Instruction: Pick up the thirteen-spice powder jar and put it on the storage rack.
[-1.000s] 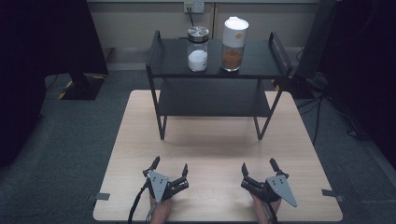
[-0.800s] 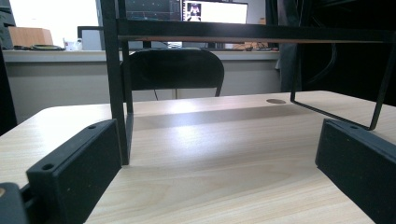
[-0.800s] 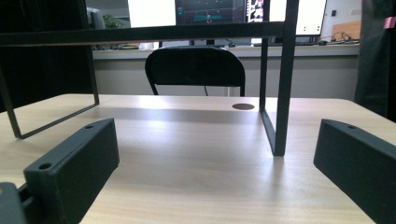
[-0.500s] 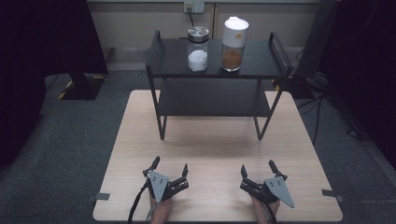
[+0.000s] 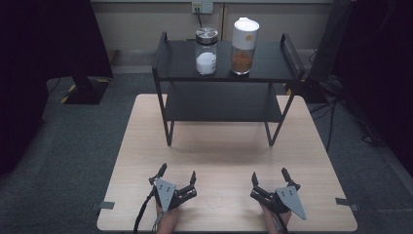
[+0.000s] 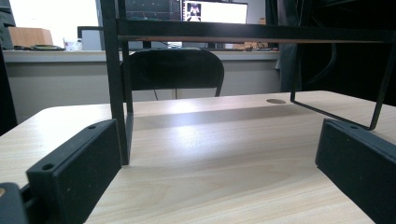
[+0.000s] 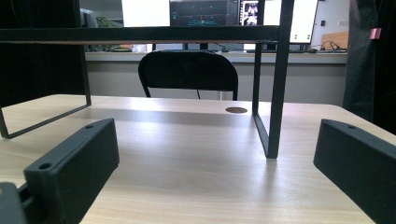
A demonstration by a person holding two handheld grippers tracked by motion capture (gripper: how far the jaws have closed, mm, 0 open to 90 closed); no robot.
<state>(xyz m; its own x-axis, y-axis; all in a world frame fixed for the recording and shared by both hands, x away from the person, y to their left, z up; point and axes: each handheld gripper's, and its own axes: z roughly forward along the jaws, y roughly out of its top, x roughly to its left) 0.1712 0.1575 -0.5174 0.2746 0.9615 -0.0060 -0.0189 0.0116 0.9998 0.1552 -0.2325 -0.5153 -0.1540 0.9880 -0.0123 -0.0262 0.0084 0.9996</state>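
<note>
Both claws rested low on the near edge of the wooden table (image 5: pixel 146 126), the left gripper (image 5: pixel 176 178) and the right gripper (image 5: pixel 269 178) each spread wide with nothing between the jaws (the gripper views looked straight along them at bare wood). Nothing was held or touched. Well beyond them stood a black two-tier rack (image 5: pixel 287 48), and on its top shelf two jars side by side, close together but apart: a glass jar (image 5: pixel 206 50) with a metal lid, partly filled with something white, and a taller white-topped canister (image 5: pixel 244 45) with orange-brown contents.

I judged the jars to be what the grippers would go for. The glass one looked rigid, smooth and likely slippery, and breakable if knocked off the shelf; with that little filling it was probably fairly light. The canister seemed top-heavy for its width, though from that distance I couldn't tell whether it was plastic or glass. A hold around the middle of the body, below the lid, looked safest for either.
</note>
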